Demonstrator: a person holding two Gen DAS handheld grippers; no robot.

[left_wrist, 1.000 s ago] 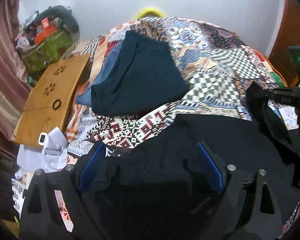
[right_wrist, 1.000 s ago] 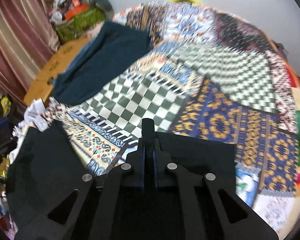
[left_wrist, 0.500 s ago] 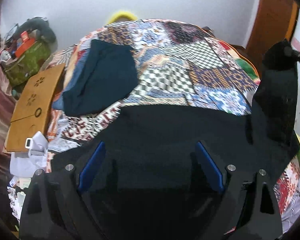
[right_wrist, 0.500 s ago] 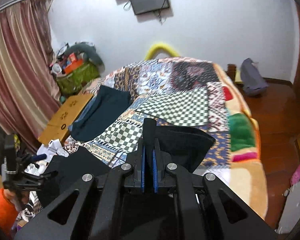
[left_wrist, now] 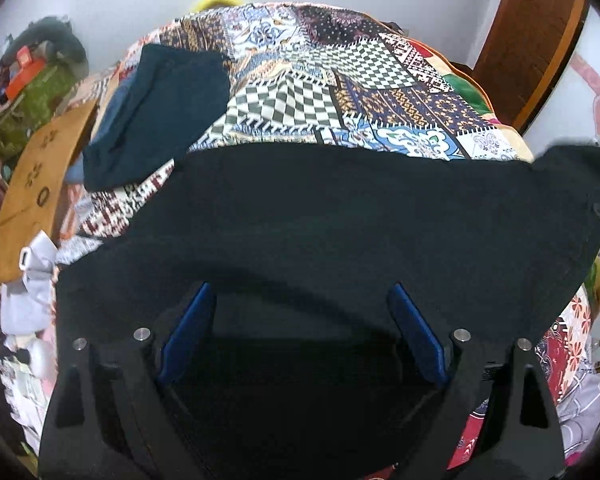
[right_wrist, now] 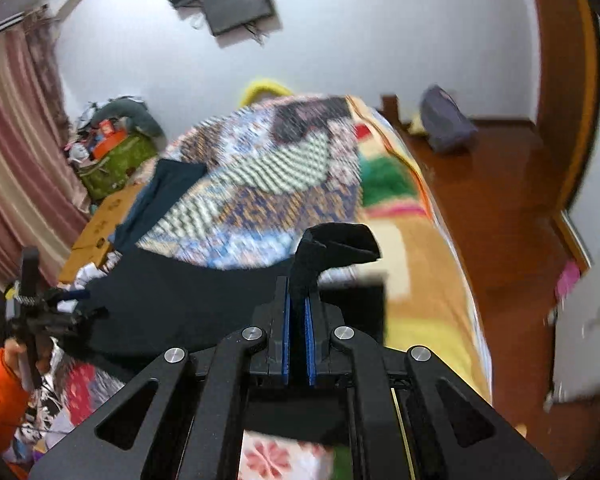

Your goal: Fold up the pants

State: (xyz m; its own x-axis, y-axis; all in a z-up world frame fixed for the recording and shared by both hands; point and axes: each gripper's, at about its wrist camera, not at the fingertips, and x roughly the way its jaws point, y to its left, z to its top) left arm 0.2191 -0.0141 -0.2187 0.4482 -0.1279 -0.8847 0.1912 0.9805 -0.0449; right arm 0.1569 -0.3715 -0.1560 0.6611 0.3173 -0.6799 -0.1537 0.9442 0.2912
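Stretching the black pants (left_wrist: 340,220) above the patchwork bed (left_wrist: 308,80), you are pinching one corner at 12 o'clock in the closed right gripper (right_wrist: 298,320); the left gripper (left_wrist: 300,332) is gaping wide over limp, light cloth, its hold unclear. Grip the edges.

No readable text, labels or numbers anywhere, right wrist view perhaps too blurred to tell
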